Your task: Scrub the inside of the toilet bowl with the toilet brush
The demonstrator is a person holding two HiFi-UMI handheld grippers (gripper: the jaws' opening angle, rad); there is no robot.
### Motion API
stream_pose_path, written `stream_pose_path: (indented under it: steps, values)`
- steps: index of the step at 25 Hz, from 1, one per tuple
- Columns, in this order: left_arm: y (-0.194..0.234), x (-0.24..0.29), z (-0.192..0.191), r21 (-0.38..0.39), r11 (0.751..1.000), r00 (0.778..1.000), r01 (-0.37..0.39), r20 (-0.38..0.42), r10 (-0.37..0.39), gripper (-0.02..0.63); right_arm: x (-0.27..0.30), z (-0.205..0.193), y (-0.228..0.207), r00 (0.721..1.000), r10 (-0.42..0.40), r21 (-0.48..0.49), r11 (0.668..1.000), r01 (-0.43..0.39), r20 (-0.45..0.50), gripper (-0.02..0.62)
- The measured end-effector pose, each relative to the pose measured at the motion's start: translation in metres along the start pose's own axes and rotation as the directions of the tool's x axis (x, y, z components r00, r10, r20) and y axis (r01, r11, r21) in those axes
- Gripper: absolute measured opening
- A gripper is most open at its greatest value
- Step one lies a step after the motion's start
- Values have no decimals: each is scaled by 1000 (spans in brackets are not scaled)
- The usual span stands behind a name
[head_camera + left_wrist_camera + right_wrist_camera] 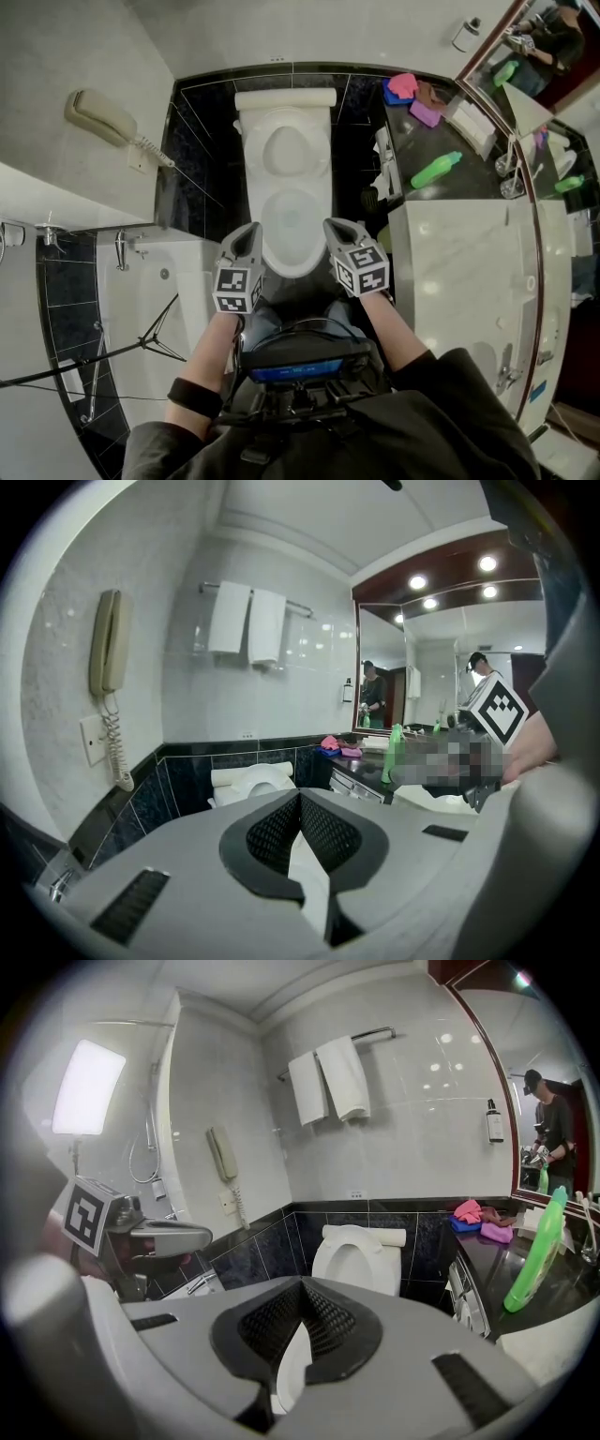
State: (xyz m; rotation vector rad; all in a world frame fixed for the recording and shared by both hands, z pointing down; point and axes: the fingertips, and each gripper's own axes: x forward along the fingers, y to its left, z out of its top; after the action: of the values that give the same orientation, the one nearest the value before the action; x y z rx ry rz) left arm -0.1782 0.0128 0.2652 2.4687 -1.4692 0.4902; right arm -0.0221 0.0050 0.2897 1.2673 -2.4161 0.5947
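Note:
The white toilet (286,187) stands against the black tiled wall with its lid up and the bowl open. My left gripper (246,246) and my right gripper (339,234) hover side by side over the bowl's near rim, both shut with nothing between the pads. In the left gripper view the left gripper (300,799) points at the toilet (246,782) from the left. From the right gripper (302,1283) the toilet (356,1251) lies straight ahead. I cannot make out the toilet brush; a small dark object (370,199) stands on the floor right of the toilet.
A pale counter (469,272) runs along the right, with a green bottle (436,171) and pink cloths (405,86) on a dark shelf behind it. A wall phone (98,114) hangs at the left, above a bathtub (141,281) and a tripod (150,342). Towels (248,625) hang above the toilet.

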Motion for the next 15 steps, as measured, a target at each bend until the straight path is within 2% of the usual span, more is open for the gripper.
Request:
stream_pose_path:
  steps: [15]
  values:
    - [24, -17, -3, -33, 998, 998, -54, 9, 55, 3, -8, -13, 0, 999, -20, -21, 1000, 19, -36, 6]
